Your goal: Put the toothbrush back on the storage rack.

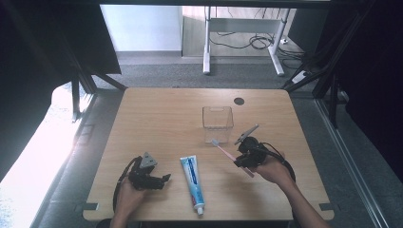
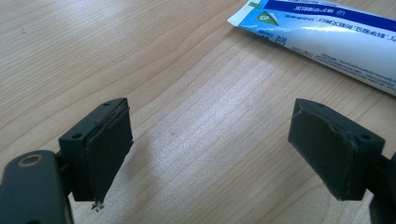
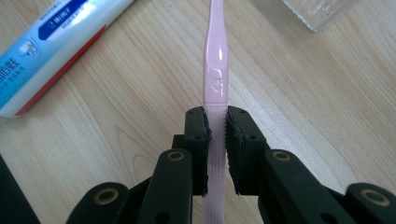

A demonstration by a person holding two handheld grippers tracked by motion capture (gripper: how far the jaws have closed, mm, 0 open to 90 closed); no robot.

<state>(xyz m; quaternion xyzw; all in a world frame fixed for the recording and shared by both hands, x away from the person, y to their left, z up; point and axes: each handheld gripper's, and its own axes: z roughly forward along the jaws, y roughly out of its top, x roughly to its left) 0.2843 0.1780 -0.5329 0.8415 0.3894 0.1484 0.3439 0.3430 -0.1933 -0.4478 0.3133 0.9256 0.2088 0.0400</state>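
The right gripper (image 1: 241,159) is clenched on a pink toothbrush (image 1: 227,153), its two black fingers (image 3: 198,140) pressing the handle from either side, as the right gripper view shows plainly. In the high view the toothbrush runs slantwise through that grip, its white-bristled head pointing up and to the left toward the clear plastic container (image 1: 217,122), and its tail end poking out below the hand. The head sits just in front of the container's near wall; whether it touches cannot be told. The container stands upright near the middle of the wooden surface (image 1: 157,118), toward the far side. A toothpaste tube (image 1: 193,182), white and blue, lies flat on the surface between the two hands, its cap toward the near edge. The left gripper (image 1: 164,179) sits low at the near left of the surface with its fingers (image 2: 105,149) released and spread wide, nothing between them but bare wood; in the left gripper view the flat crimped end of the toothpaste tube (image 2: 322,42) lies beyond them, apart from both pads. The right gripper view also catches the tube at its upper left and a corner of the container (image 3: 317,11) at its upper right.
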